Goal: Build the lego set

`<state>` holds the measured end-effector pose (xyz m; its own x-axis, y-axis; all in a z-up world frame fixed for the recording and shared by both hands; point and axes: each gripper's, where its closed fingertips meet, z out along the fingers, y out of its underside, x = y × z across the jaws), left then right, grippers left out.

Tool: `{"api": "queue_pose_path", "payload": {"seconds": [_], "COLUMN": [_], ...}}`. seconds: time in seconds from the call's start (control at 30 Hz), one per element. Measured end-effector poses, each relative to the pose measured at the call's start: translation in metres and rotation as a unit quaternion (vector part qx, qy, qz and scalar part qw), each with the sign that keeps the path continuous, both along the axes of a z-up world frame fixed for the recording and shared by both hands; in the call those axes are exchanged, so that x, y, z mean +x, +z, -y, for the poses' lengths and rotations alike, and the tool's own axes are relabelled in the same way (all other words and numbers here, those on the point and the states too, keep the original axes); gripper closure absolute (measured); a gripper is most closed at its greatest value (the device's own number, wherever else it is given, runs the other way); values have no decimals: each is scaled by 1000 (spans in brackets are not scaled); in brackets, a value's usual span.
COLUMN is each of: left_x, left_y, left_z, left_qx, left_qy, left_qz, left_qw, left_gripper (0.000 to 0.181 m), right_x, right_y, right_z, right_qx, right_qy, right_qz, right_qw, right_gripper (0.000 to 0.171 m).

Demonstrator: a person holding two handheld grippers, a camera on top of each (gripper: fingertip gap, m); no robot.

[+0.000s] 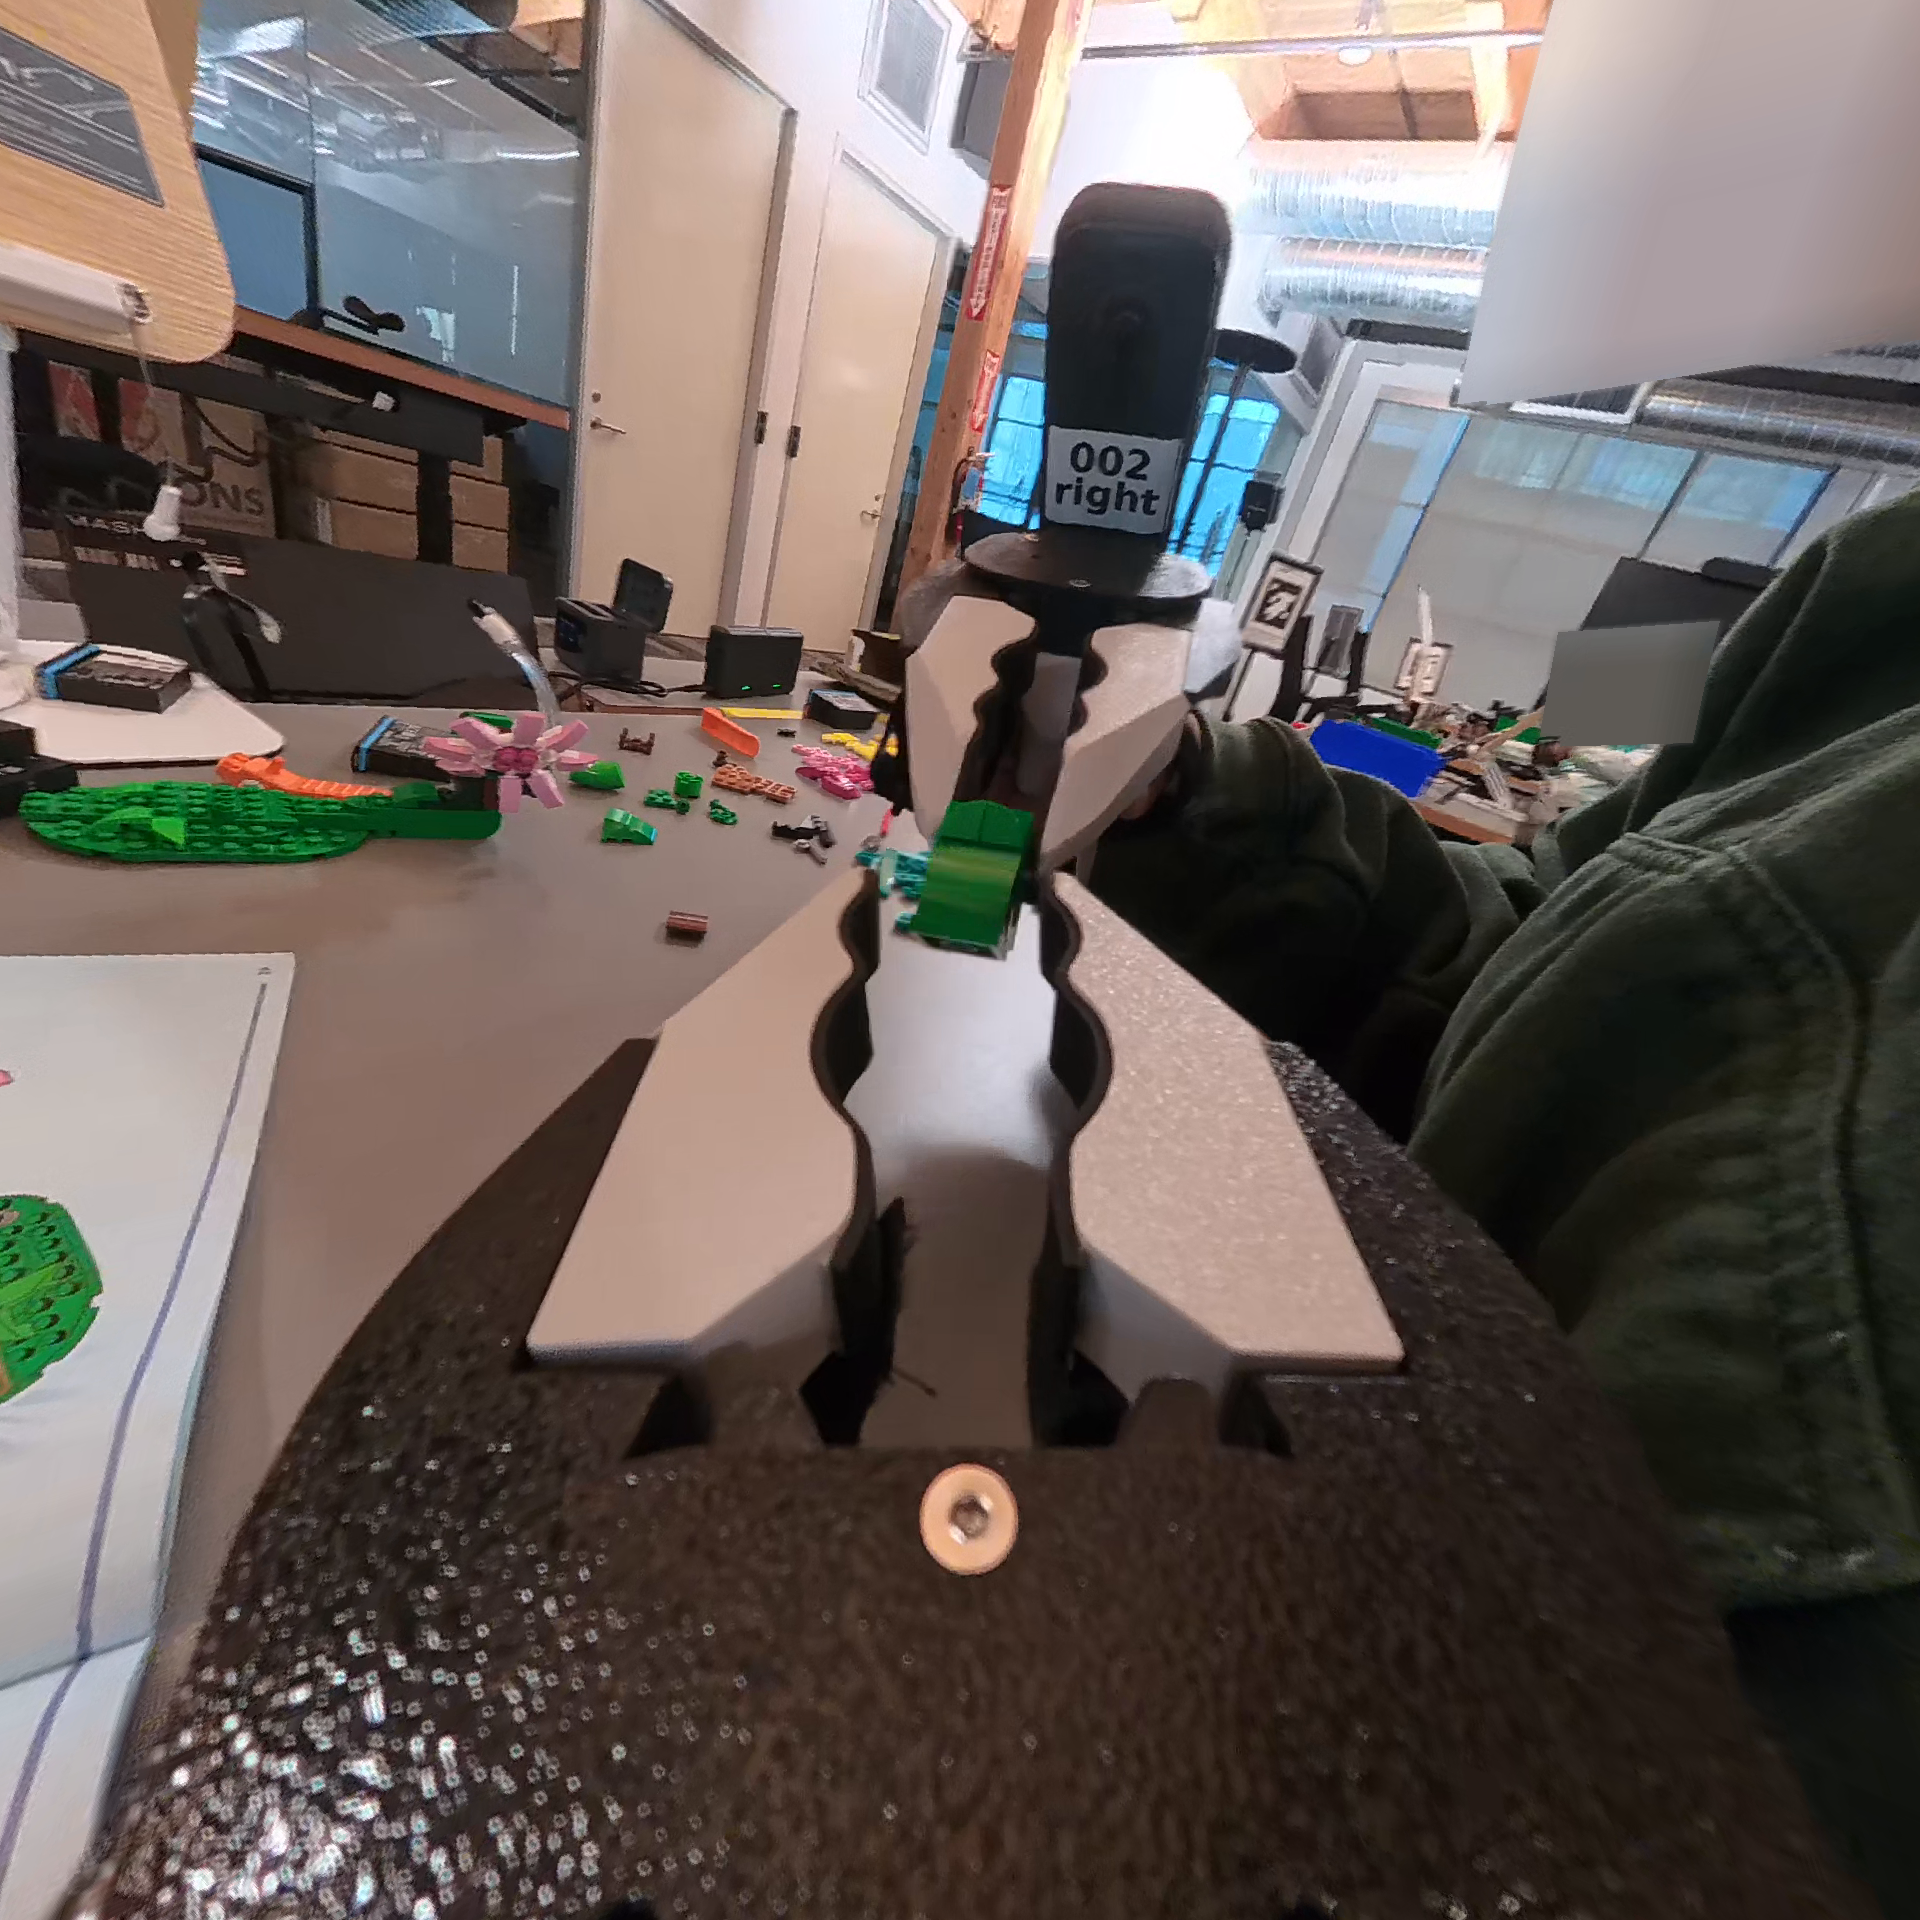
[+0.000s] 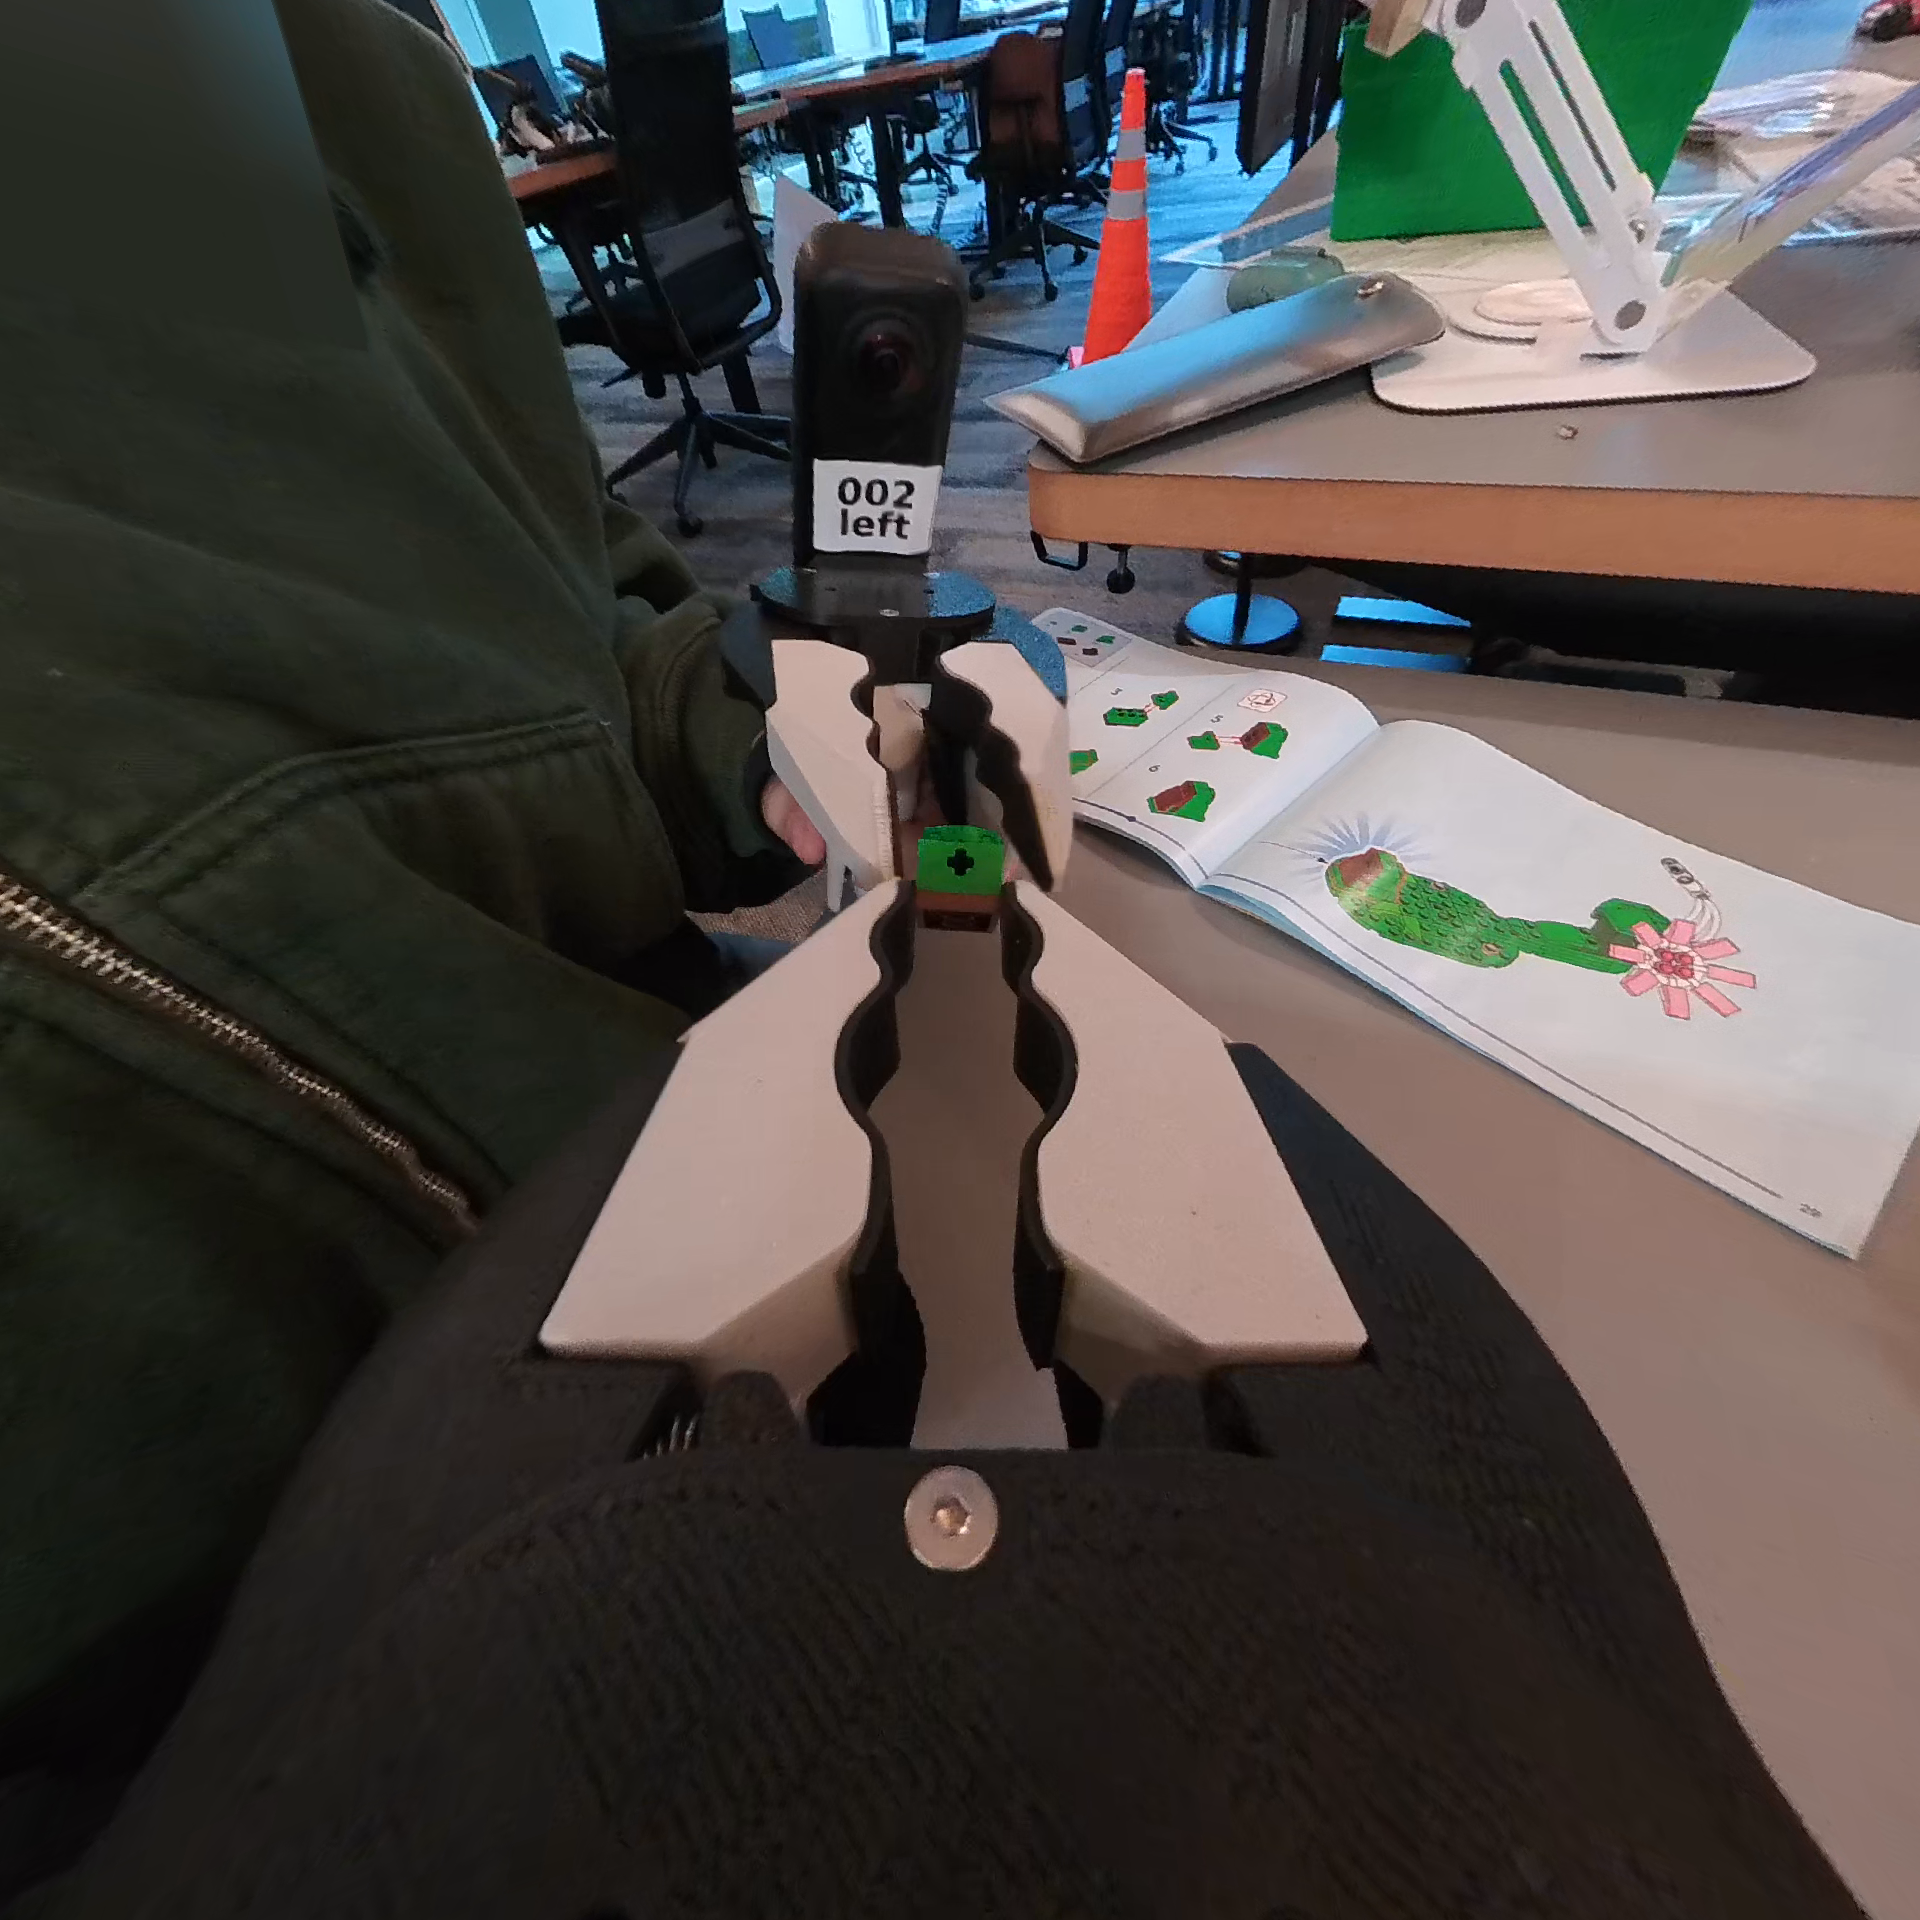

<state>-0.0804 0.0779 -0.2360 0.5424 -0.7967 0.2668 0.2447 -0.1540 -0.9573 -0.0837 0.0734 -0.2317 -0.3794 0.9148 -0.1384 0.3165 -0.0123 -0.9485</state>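
A small green lego assembly (image 1: 968,883) with a brown piece underneath is held in the air between my two grippers, which face each other tip to tip. My left gripper (image 1: 956,891) is shut on it from the near side. My right gripper (image 2: 954,906) is shut on the same assembly (image 2: 961,864), whose green face has a cross-shaped hole. The right gripper also shows in the left wrist view (image 1: 992,831), and the left gripper in the right wrist view (image 2: 940,831). A green leaf-shaped plate build (image 1: 208,826) with a pink flower (image 1: 514,753) lies on the table at far left.
Loose green, pink, orange and brown pieces (image 1: 748,784) are scattered on the grey table (image 1: 468,987). The open instruction booklet (image 2: 1455,914) lies beside the grippers and shows in the left wrist view (image 1: 104,1247). A person's green jacket (image 2: 260,727) is close by. A lamp base (image 2: 1610,364) stands on a neighbouring table. My two grippers' fingertips are within a few centimetres of each other. The green leaf-shaped plate build (image 1: 208,826) is about equally far from each gripper, around 30 cm.
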Motion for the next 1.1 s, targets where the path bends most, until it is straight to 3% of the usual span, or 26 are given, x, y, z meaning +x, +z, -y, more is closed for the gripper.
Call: {"api": "queue_pose_path", "payload": {"seconds": [0.07,0.33,0.57,0.8,1.1], "left_x": [2,-5,-40,-30,-42], "left_y": [0,13,42,38,39], "left_z": [2,6,14,19,16], "left_qx": [3,31,83,93,89], "left_qy": [-7,-6,15,-3,6], "left_qz": [0,50,186,170,204], "left_qw": [1000,998,979,981,975], "left_gripper": [163,167,167,168,167], "right_x": [1,1,14,24,33], "right_y": [1,5,-48,-89,-101], "right_z": [1,-12,-46,-45,-40], "right_qx": [-4,-5,29,53,63], "right_qy": [3,-38,-129,-148,-190], "right_qz": [-2,-20,88,189,209], "right_qw": [1000,999,987,969,957], "right_gripper": [156,151,150,151,154]}}
